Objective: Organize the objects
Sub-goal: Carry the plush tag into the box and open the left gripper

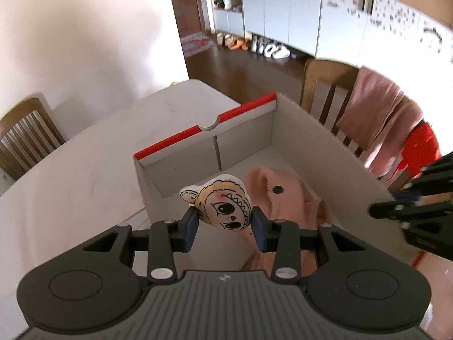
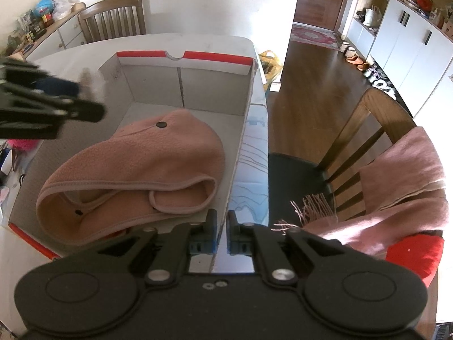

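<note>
A small flat toy (image 1: 226, 206) with a drawn cartoon face hangs over the open cardboard box (image 1: 203, 130), and my left gripper (image 1: 224, 218) is shut on it by its sides. A pink fleece hat (image 2: 147, 164) lies inside the box (image 2: 181, 85), just beyond the toy in the left wrist view, where the hat (image 1: 286, 195) is partly hidden. My right gripper (image 2: 222, 223) is shut on the top edge of the box's right wall, near its front corner. It shows as the right gripper (image 1: 396, 209) at the box's right side. The left gripper (image 2: 85, 107) appears blurred over the box's left part.
The box stands on a white table (image 1: 70, 184). A wooden chair (image 1: 25, 136) is at the table's far left. Another chair (image 2: 368, 130) to the right carries a pink scarf (image 2: 402, 181) and something red (image 2: 413, 252). Small clutter (image 2: 11, 153) lies left of the box.
</note>
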`<state>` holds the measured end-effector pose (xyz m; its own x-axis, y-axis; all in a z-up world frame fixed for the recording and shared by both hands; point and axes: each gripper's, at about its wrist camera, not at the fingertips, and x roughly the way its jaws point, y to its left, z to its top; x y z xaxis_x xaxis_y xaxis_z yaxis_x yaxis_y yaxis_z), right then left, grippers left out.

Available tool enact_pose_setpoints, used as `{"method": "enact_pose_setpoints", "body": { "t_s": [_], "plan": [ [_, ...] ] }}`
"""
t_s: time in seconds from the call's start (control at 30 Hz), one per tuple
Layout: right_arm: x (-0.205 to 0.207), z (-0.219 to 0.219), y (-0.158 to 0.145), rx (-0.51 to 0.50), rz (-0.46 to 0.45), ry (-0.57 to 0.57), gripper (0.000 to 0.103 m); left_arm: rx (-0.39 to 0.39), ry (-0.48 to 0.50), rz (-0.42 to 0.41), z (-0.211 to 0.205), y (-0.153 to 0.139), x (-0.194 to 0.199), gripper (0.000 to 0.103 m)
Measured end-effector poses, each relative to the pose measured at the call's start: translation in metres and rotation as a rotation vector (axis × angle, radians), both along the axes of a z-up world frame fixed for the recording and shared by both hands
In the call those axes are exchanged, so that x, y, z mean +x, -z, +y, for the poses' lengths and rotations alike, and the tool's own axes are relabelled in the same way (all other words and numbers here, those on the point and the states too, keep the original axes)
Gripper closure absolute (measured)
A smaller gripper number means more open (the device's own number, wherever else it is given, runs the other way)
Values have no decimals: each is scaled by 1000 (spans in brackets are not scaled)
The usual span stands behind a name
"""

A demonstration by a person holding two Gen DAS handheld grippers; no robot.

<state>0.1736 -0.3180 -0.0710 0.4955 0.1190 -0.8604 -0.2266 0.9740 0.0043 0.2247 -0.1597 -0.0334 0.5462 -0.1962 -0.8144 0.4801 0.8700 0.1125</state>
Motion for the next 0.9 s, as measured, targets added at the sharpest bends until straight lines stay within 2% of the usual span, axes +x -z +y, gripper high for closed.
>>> {"method": "enact_pose_setpoints", "body": {
  "t_s": [0.37,0.6,0.77,0.8,0.9],
  "plan": [
    [1,-2,1,11,6,8,97,115,18,73,-28,35,40,64],
    [1,-2,2,16,9,16,97,106,17,125,-28,46,49,63],
    [0,-2,1,17,9,16,98,110,16,131,-28,48,50,61],
    [0,-2,1,17,10,16,98,107,13,129,-27,48,50,61],
    [0,-3,0,17,10,18,98,94,1,117,-25,45,51,44]
  ]
}}
